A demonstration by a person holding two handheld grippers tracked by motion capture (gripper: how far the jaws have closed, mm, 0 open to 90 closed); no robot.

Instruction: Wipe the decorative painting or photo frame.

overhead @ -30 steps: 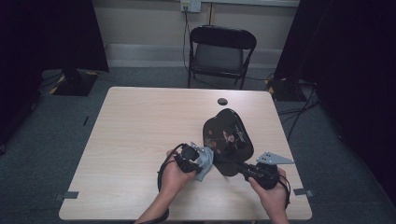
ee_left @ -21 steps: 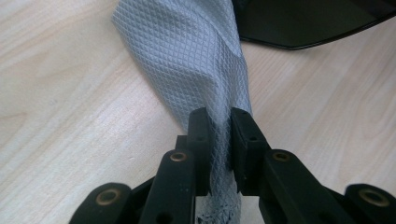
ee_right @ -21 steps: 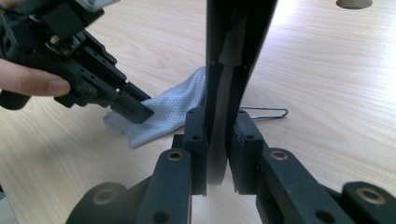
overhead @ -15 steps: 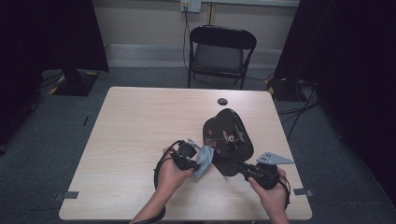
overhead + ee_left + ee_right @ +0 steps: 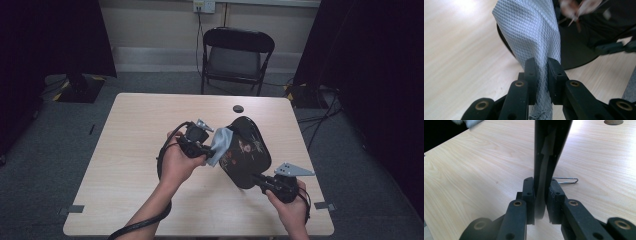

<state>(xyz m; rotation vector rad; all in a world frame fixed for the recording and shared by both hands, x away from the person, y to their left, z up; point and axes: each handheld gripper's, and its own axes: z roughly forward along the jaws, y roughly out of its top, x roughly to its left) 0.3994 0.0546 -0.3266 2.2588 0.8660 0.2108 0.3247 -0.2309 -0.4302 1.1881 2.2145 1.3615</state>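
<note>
The black tray [image 5: 247, 152] stands tilted on edge over the table [image 5: 125, 150], our right gripper [image 5: 539, 195] clamped on its near rim. Our left gripper [image 5: 541, 75], just left of it, pinches a grey cloth [image 5: 531, 30] against its upper face.

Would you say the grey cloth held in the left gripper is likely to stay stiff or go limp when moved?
Probably limp: the grey cloth folds and bunches between the left gripper jaws. Its thin quilted weave suggests it is light, and likely grips well rather than slipping.
</note>
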